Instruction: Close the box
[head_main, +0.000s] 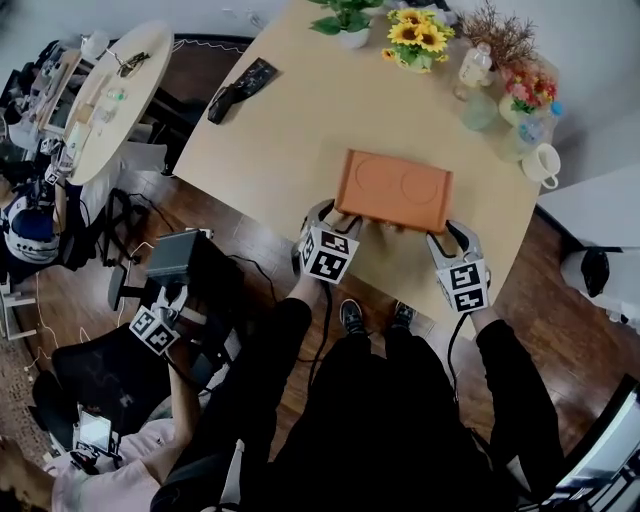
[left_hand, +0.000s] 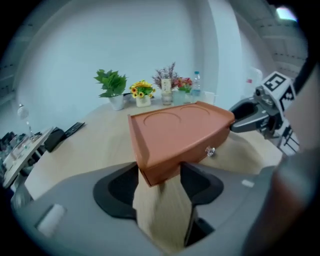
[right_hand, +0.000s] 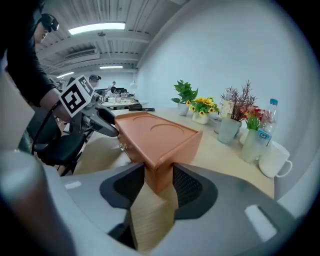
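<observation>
Head view | box (head_main: 394, 188) closed (contents hidden) | resting on table (head_main: 300, 125)

Both arms in black sleeves reach forward and down, left arm (head_main: 285, 345) and right arm (head_main: 505, 350) roughly parallel. Left gripper (head_main: 338, 218) points ahead with its marker cube on top, facing the head camera. Jaws partly closed, pads pressed on both sides of the near left corner of the box (head_main: 395, 188). Right gripper (head_main: 452, 232) in the same pose, marker cube up, pads clamped on the near right corner. Grippers well apart, about level, each tip angled slightly inward toward the other.
</observation>
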